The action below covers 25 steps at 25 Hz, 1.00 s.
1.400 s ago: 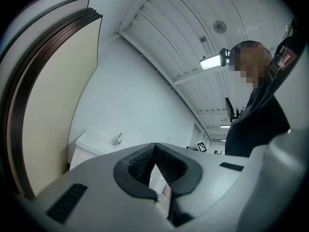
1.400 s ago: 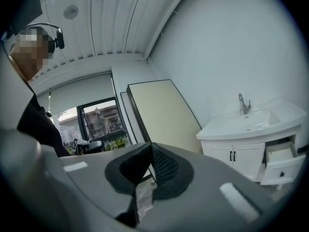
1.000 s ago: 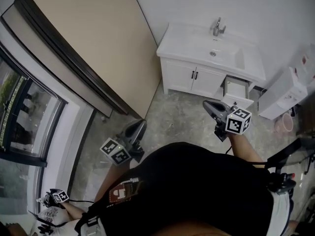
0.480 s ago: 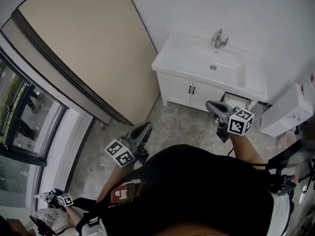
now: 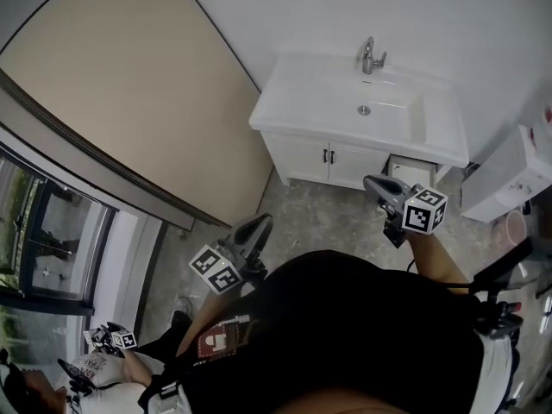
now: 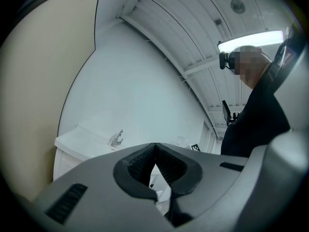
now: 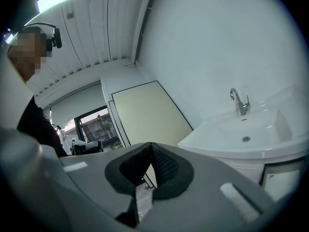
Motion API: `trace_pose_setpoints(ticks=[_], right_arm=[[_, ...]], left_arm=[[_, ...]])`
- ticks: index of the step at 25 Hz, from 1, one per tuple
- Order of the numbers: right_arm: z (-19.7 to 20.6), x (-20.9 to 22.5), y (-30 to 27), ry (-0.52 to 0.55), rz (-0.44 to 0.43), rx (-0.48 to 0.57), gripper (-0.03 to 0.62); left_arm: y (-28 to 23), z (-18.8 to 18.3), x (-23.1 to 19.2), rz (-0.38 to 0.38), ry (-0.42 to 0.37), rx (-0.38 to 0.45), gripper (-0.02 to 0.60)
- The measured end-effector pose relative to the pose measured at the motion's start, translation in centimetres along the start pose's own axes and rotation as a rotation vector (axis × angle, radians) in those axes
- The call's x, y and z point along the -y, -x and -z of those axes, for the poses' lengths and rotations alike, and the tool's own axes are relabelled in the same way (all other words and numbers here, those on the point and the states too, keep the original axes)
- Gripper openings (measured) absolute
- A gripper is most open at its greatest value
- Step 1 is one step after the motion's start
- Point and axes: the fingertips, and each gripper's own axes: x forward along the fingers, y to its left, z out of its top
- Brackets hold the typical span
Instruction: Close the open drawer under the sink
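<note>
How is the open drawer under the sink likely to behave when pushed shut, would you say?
The drawer looks like a rigid white box, so it should probably slide straight in rather than flex. Its smooth front may let the shut right gripper slip, so a centred push seems wise. The vanity looks too heavy to shift.

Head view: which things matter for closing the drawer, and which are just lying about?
For the job:
open drawer
sink cabinet
right claw, shut and empty

Just there:
faucet
white box
pink bucket
beige door
</note>
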Motion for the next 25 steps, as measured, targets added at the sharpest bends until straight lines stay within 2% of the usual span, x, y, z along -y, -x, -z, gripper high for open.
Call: trace_pose_setpoints(ticks=[5,8,14,19,25], right_arm=[[-0.7,1.5,-3.9,0.006,0.067,0.001,0.000],[-2.0,1.7,-7.7,0.026,0.097,0.020,0.001],[-3.7,-1.0,-12.6,0.065,0.124,0.059,0.002],[-5.1,-0.2,-18.8,0.051,0.190,0.067,0.002],[-4.4,0.4,-22.4,0.020,0.233,0.066,0.002]], left_arm=[[-0.8,-0.9,-5.4,0.069,0.023,-0.011,0.000],[-1.1,-3.3,-9.6,0.103,0.020,-0.007,0.001],[0.5,-7.9,-13.8,0.167,-0.013,-0.008,0.002],[-0.1,-10.9,-20.4,0.239,-0.003,-0.051,0.001],[0.4,-12.1,-25.3,0.253,0.007,-0.081,0.000]])
